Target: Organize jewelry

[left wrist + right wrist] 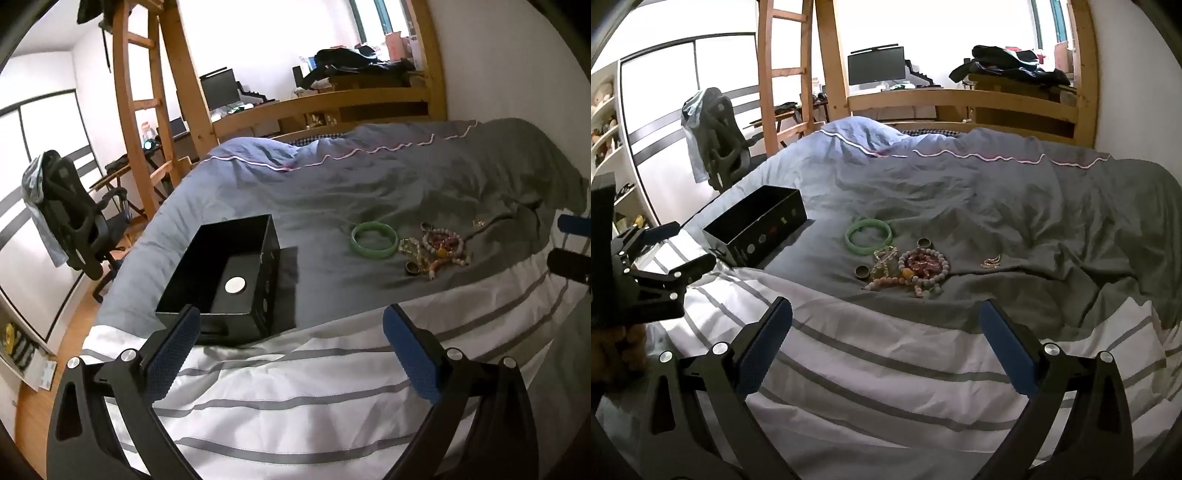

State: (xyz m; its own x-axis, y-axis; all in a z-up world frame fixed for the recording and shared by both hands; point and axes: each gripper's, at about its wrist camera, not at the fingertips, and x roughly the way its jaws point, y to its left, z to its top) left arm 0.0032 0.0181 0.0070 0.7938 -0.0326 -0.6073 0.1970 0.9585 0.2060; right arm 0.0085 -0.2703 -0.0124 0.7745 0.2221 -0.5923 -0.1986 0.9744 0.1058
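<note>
An open black box (229, 273) with a white disc (235, 285) inside sits on the grey duvet; it also shows in the right wrist view (759, 229). To its right lie a green bangle (373, 240) (868, 236), bead bracelets (445, 247) (923, 267), two metal rings (863, 272) (925, 242) and a small gold piece (991, 261). My left gripper (291, 325) is open and empty, just in front of the box. My right gripper (886, 317) is open and empty, short of the jewelry pile. The left gripper also shows in the right wrist view (676, 243).
A white striped sheet (886, 369) covers the near bed. A wooden bunk frame and ladder (147, 110), an office chair (74, 218) and a desk with a monitor (875, 68) stand beyond the bed.
</note>
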